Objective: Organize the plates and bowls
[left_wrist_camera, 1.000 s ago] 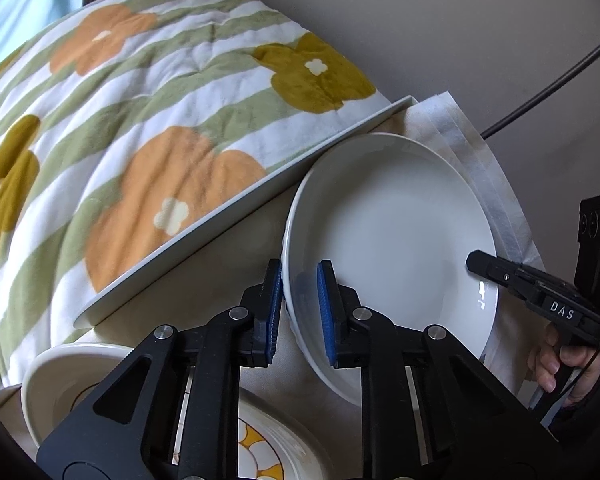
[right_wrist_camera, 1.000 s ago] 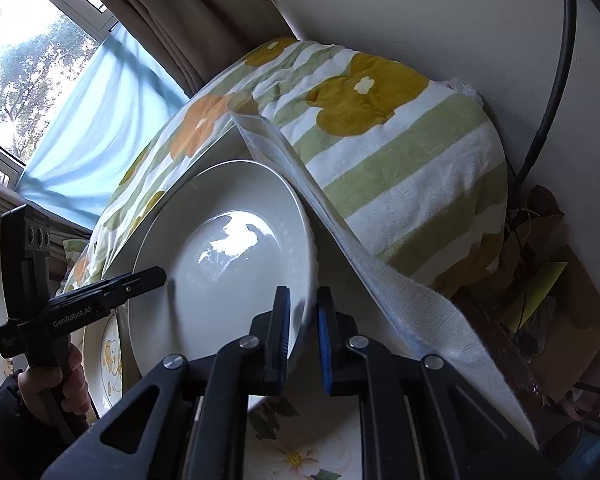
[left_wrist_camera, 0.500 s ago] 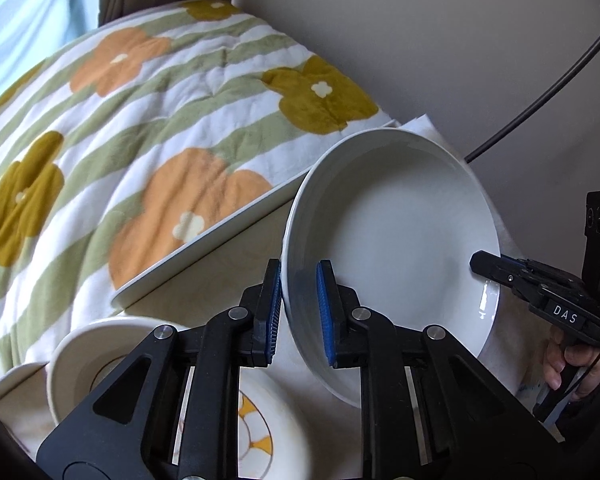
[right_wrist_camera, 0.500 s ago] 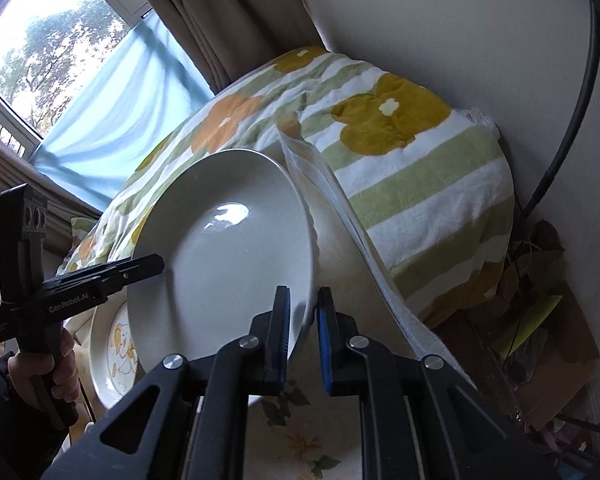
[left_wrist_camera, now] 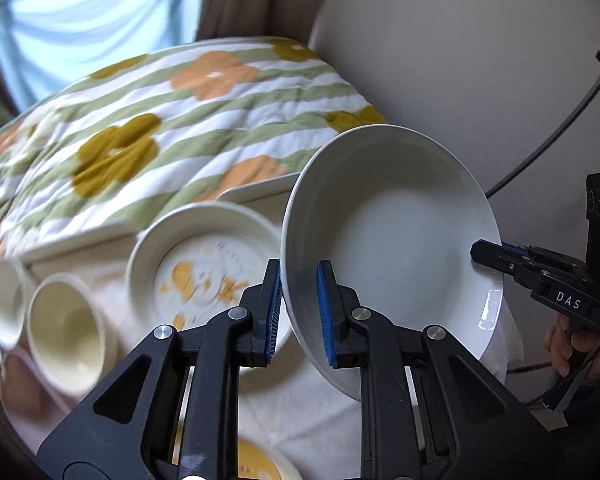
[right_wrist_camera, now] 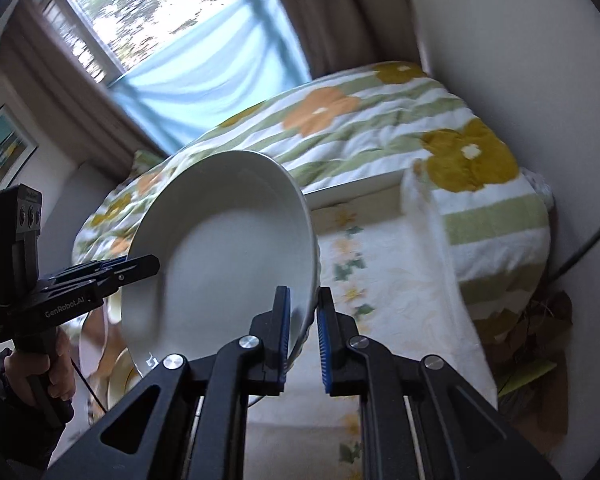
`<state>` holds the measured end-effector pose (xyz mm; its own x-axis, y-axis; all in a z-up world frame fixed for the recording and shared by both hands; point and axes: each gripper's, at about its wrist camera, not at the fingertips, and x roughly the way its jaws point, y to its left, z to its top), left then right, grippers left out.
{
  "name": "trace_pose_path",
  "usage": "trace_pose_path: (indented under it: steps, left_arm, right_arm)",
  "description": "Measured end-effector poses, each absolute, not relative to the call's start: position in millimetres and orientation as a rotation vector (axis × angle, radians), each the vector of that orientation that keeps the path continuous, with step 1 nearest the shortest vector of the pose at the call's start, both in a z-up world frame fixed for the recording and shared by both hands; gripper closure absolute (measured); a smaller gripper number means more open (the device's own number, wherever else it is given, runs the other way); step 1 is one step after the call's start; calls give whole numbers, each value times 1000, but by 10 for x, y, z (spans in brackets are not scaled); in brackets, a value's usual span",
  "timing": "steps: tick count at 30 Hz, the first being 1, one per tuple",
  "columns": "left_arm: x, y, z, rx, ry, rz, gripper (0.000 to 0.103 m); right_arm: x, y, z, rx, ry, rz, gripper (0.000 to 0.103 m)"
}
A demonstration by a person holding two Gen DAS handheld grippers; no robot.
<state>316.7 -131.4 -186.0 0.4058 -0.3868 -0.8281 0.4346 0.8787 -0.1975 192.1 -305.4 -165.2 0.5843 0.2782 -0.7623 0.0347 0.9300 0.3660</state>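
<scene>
- The left gripper [left_wrist_camera: 298, 312] is clamped on the near rim of a plain white bowl [left_wrist_camera: 396, 248]; its blue pads sit one on the outside and one on the inside of the wall.
- The right gripper [right_wrist_camera: 303, 342] is closed on the opposite rim of the same white bowl [right_wrist_camera: 224, 256], a pad on each face of the rim.
- Held between the two grippers, the white bowl is tilted steeply, its hollow facing both cameras, and it hangs clear above the tablecloth [right_wrist_camera: 396, 280].
- A hand [right_wrist_camera: 56, 364] in a dark sleeve grips the handle of the left gripper in the right wrist view; fingers [left_wrist_camera: 568, 340] hold the other handle in the left wrist view.
- On the cloth below, near the far edge of the table, lies a patterned plate [left_wrist_camera: 204, 272] with yellow markings.
- Left of that plate, toward the table's left edge, stand two cream cups [left_wrist_camera: 66, 328], side by side; both are blurred.
- A striped floral blanket [left_wrist_camera: 172, 128] lies beyond the table's far edge and drapes past its right end.
- A window with a blue curtain [right_wrist_camera: 204, 76] is behind the blanket.
</scene>
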Motion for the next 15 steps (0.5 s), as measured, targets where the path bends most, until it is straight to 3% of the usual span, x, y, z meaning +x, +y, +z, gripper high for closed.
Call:
trace_pose_path:
  steps: [8, 15]
  left_arm:
    - [2336, -462, -1849, -70, 1040, -279, 88]
    - [1817, 207, -2233, -146, 1119, -160, 88]
  right_arm:
    - [1796, -2430, -1686, 271, 1000, 387, 91]
    - [1677, -1824, -1941, 229, 1079, 497, 91]
